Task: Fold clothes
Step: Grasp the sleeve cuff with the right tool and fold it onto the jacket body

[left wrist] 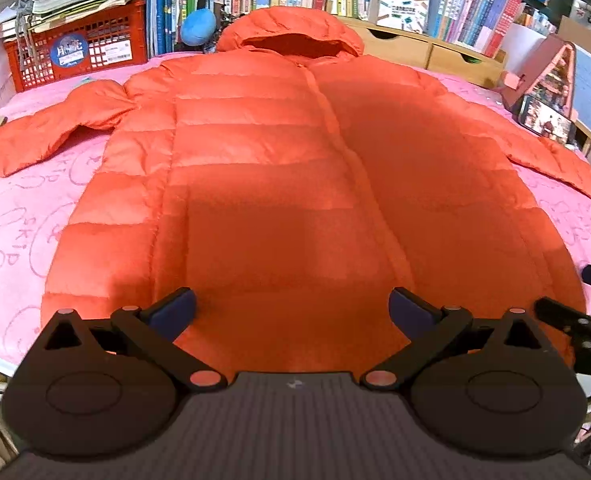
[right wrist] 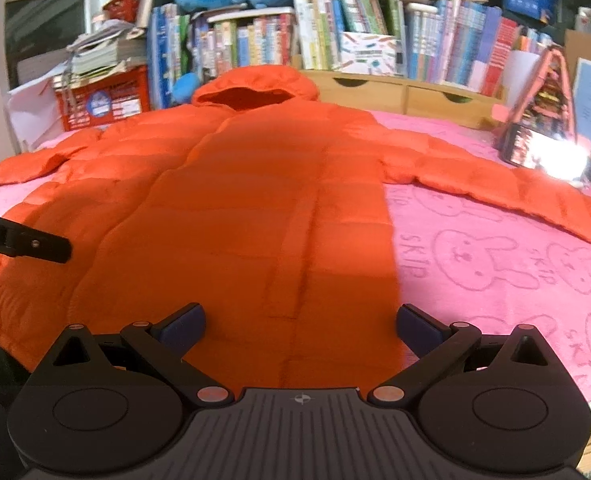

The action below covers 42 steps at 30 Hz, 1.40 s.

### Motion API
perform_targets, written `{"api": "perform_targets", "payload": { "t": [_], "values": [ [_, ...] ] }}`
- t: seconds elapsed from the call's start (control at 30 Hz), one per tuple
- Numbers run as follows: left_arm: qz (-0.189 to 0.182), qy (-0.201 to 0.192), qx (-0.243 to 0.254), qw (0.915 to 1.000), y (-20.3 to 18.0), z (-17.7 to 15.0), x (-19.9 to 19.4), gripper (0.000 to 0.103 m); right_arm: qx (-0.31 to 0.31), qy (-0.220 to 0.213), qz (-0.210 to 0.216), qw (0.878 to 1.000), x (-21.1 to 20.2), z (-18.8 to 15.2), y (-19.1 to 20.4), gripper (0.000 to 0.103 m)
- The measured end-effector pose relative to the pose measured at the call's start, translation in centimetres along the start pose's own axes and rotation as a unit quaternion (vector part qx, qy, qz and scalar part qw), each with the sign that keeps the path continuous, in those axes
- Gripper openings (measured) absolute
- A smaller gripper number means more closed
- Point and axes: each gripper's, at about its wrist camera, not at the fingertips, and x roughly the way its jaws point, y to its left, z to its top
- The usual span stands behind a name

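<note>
An orange hooded puffer jacket (left wrist: 287, 168) (right wrist: 231, 200) lies flat and front-up on a pink rabbit-print towel (left wrist: 23, 216) (right wrist: 495, 264), hood at the far end, both sleeves spread out sideways. My left gripper (left wrist: 291, 308) hovers open over the jacket's near hem, nothing between its blue-padded fingers. My right gripper (right wrist: 299, 324) is open too, over the hem near the jacket's right edge. The right gripper's side shows at the right edge of the left wrist view, and the left gripper's finger pokes in at the left of the right wrist view.
A red plastic crate (left wrist: 79, 48) (right wrist: 103, 100) stacked with papers stands at the far left. Behind the hood are wooden drawers (left wrist: 415, 48) (right wrist: 395, 92) and a wall of books. A phone (left wrist: 543, 120) (right wrist: 535, 152) leans on a small house model at far right.
</note>
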Motion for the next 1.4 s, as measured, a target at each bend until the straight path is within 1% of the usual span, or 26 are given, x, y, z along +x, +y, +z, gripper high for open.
{"api": "perform_targets", "payload": {
  "t": [0.1,0.17,0.2,0.23,0.33,0.4,0.47,0.53,0.6,0.7,0.8,0.87,0.9,1.0,1.03,1.07,1.1,1.13,1.17,1.23,1.27,1.3,1.37,1.4],
  "values": [
    [-0.003,-0.021,-0.003,0.9998,0.7,1.3,0.6,0.103,0.03,-0.021,-0.008,0.999,0.1,0.1,-1.8,0.103],
    [-0.003,-0.047,-0.017,0.9988,1.6,2.8,1.4,0.103,0.076,-0.045,-0.008,0.996,0.4,0.3,-3.9,0.103],
    [0.005,-0.056,-0.025,0.9981,2.1,3.7,2.0,0.103,0.108,-0.058,-0.006,0.992,0.7,0.5,-5.3,0.103],
    [0.02,-0.061,-0.034,0.9973,2.6,4.6,2.8,0.103,0.139,-0.071,-0.005,0.988,0.9,0.7,-6.8,0.103],
    [0.067,-0.079,-0.057,0.993,4.1,7.5,5.0,0.103,0.232,-0.12,-0.007,0.965,2.2,1.4,-11.6,0.103],
    [0.097,-0.095,-0.064,0.9887,5.0,8.9,6.4,0.103,0.264,-0.138,-0.016,0.954,3.4,2.1,-14.4,0.103],
    [0.114,-0.101,-0.088,0.9844,6.2,10.0,7.9,0.103,0.292,-0.149,-0.027,0.944,4.8,2.9,-17.4,0.103],
    [0.112,-0.094,-0.122,0.9817,7.7,10.4,9.2,0.103,0.327,-0.153,-0.037,0.932,6.4,3.6,-20.0,0.103],
    [0.111,-0.084,-0.137,0.9807,8.6,10.3,10.3,0.103,0.367,-0.146,-0.048,0.917,8.0,4.3,-22.1,0.103],
    [0.118,-0.078,-0.12,0.9827,8.9,9.6,11.5,0.103,0.404,-0.145,-0.06,0.901,10.0,5.0,-24.4,0.103],
    [0.119,-0.078,-0.099,0.9848,8.7,9.6,11.8,0.103,0.43,-0.138,-0.071,0.889,12.2,5.3,-26.0,0.103],
    [0.114,-0.08,-0.097,0.9855,8.9,9.6,11.8,0.103,0.426,-0.149,-0.078,0.889,13.2,5.4,-26.3,0.103],
    [0.111,-0.082,-0.098,0.9856,9.0,9.6,11.7,0.103,0.421,-0.151,-0.083,0.89,13.6,5.6,-26.3,0.103],
    [0.107,-0.085,-0.101,0.9854,9.1,9.5,11.7,0.103,0.403,-0.143,-0.091,0.899,14.9,6.5,-26.2,0.103],
    [0.105,-0.086,-0.103,0.9854,9.1,9.5,11.6,0.103,0.404,-0.139,-0.078,0.901,15.3,6.9,-26.6,0.103],
    [0.103,-0.088,-0.105,0.9852,9.2,9.5,11.5,0.103,0.418,-0.14,-0.057,0.896,15.7,7.0,-27.2,0.103],
    [0.1,-0.09,-0.108,0.985,9.3,9.5,11.5,0.103,0.437,-0.138,-0.043,0.888,15.9,7.1,-27.8,0.1],
    [0.096,-0.092,-0.112,0.9848,9.5,9.6,11.5,0.103,0.456,-0.135,-0.031,0.879,16.0,7.1,-28.3,0.089],
    [0.093,-0.094,-0.115,0.9845,9.7,9.6,11.5,0.103,0.475,-0.132,-0.019,0.87,16.1,7.2,-28.9,0.081],
    [0.088,-0.097,-0.12,0.9841,9.8,9.6,11.4,0.103,0.513,-0.117,0.001,0.851,16.7,7.1,-29.7,0.039],
    [0.087,-0.098,-0.121,0.9839,9.9,9.6,11.4,0.103,0.522,-0.11,0.001,0.846,17.0,7.1,-29.7,0.033],
    [0.086,-0.099,-0.122,0.9838,9.9,9.6,11.3,0.103,0.528,-0.105,-0.002,0.843,17.3,7.1,-29.7,0.029],
    [0.083,-0.1,-0.125,0.9836,9.9,9.6,11.3,0.103,0.516,-0.109,-0.005,0.85,17.3,7.6,-29.0,0.026],
    [0.082,-0.101,-0.126,0.9834,10.0,9.5,11.3,0.103,0.51,-0.114,-0.001,0.852,17.1,7.9,-28.5,0.021]
  ]
}}
